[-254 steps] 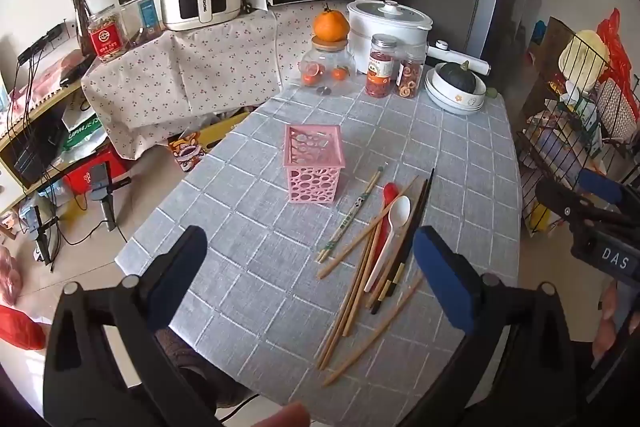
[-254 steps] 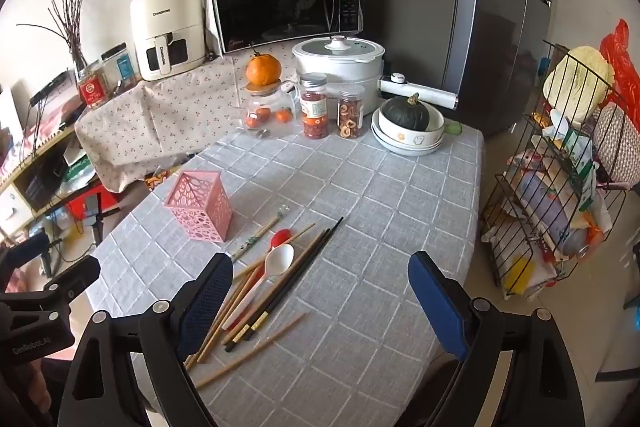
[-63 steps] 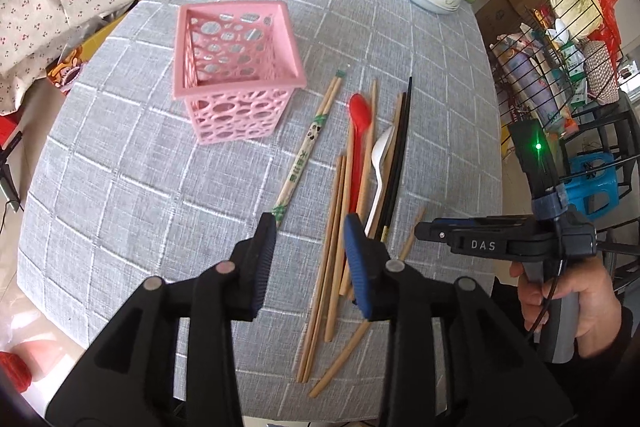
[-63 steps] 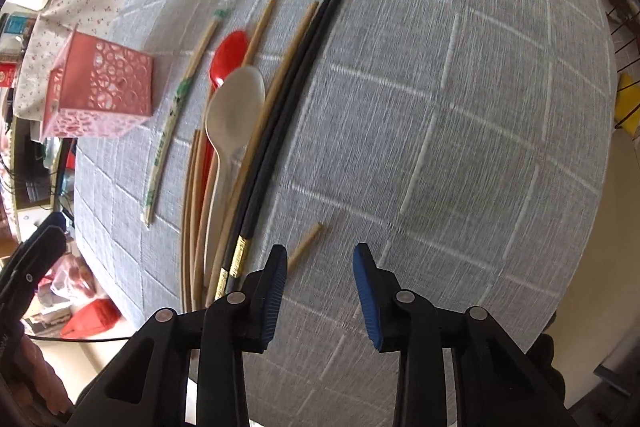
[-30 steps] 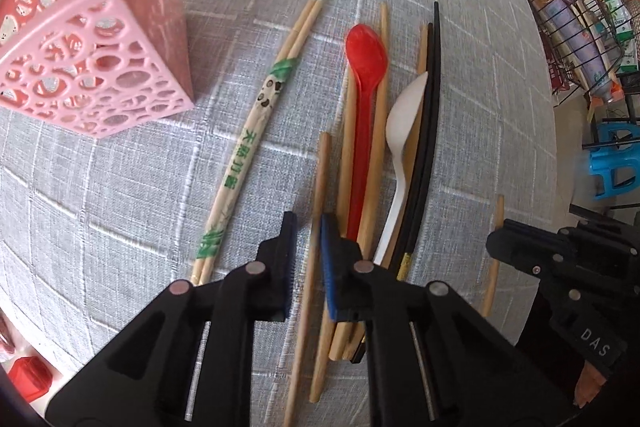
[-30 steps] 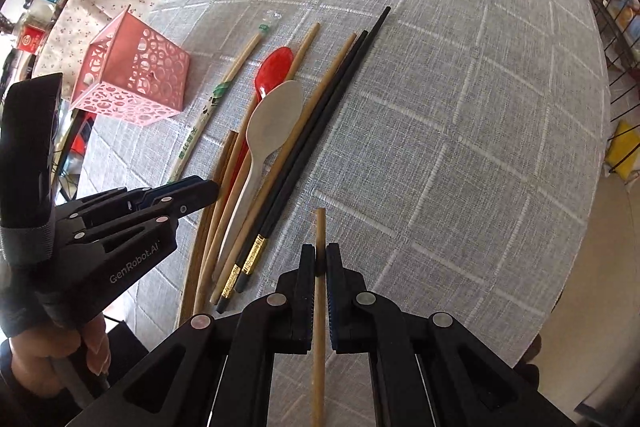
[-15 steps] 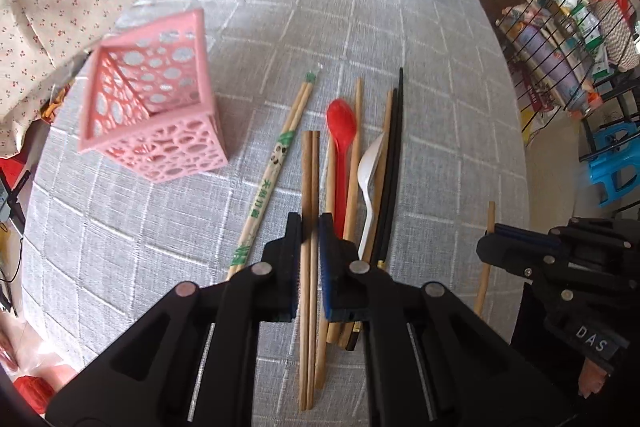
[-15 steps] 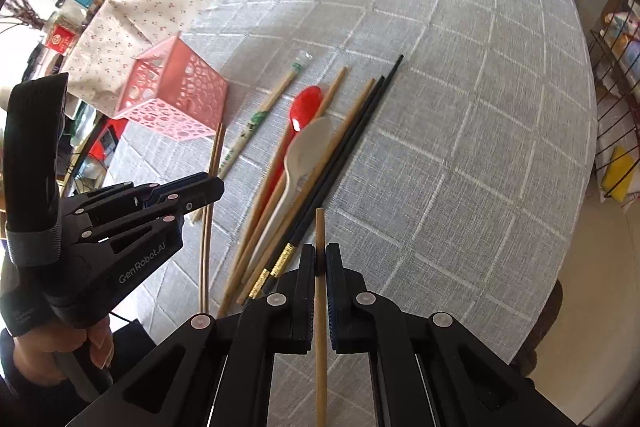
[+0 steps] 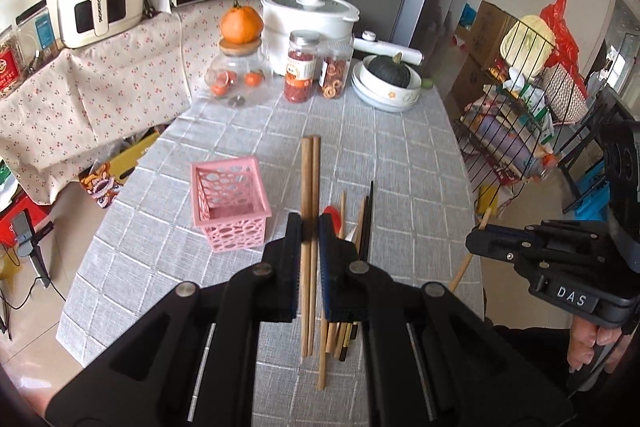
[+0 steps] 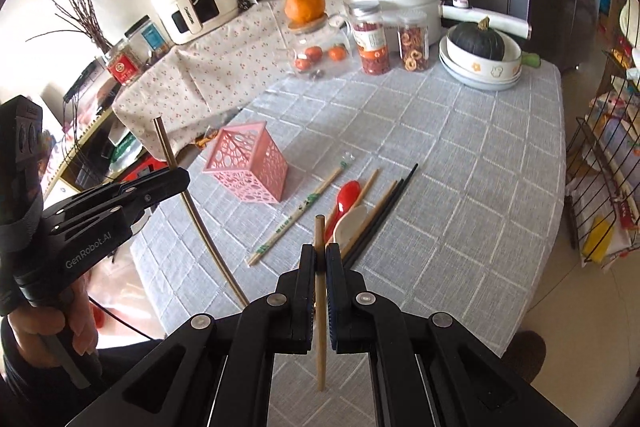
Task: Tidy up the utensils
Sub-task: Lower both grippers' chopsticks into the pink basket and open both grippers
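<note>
Left gripper [image 9: 310, 227] clenched on a chopstick pair [image 9: 310, 171], lifted off the cloth, long axis running 12–6 o'clock along the fingers, tips toward 12. Right gripper [image 10: 320, 259] clenched on a single chopstick [image 10: 319, 235], also raised, axis 12–6. Pink basket [image 9: 230, 203] upright on the table [image 9: 400, 163], opening up, at about 10 o'clock from the left gripper, just beside its tip; from the right gripper it sits near 11 o'clock, farther off. Left is nearer, so likely drops first: swing toward 10, tilt the pair vertical over the opening. Spoons [image 10: 348, 203] and black chopsticks [image 10: 384, 207] lie on the cloth, axis roughly 1–7 o'clock
</note>
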{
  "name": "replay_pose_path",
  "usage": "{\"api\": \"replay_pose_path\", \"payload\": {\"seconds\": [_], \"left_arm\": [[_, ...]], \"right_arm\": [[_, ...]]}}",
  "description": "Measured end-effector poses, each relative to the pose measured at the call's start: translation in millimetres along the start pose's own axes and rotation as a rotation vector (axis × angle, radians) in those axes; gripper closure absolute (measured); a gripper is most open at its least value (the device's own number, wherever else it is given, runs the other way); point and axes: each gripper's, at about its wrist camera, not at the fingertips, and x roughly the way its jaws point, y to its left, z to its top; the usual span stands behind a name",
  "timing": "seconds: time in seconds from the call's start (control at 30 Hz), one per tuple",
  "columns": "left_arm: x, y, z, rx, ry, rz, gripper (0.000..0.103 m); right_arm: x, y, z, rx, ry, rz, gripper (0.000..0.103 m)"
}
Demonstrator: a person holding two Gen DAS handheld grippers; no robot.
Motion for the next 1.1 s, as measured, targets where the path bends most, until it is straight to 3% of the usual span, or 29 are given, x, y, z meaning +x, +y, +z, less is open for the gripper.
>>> {"api": "replay_pose_path", "payload": {"seconds": [0.23,0.4,0.8,0.97,1.1], "left_arm": [[-40,3,19,-0.011,-0.162,-0.013,0.094],[-57,7,28,-0.019,-0.267,0.026,0.094],[-49,27,38,-0.079,-0.341,0.092,0.094],[-43,37,41,-0.093,-0.409,0.154,0.094],[-37,45,44,-0.104,-0.455,0.158,0.094]], "right_arm": [[-30,15,25,-0.029,-0.14,0.013,0.098],[-44,25,43,-0.035,-0.206,0.037,0.098],[-54,49,75,-0.048,-0.338,0.112,0.098],[-49,60,85,-0.055,-0.382,0.142,0.098],[-38,66,91,-0.061,-0.396,0.148,0.098]]}}
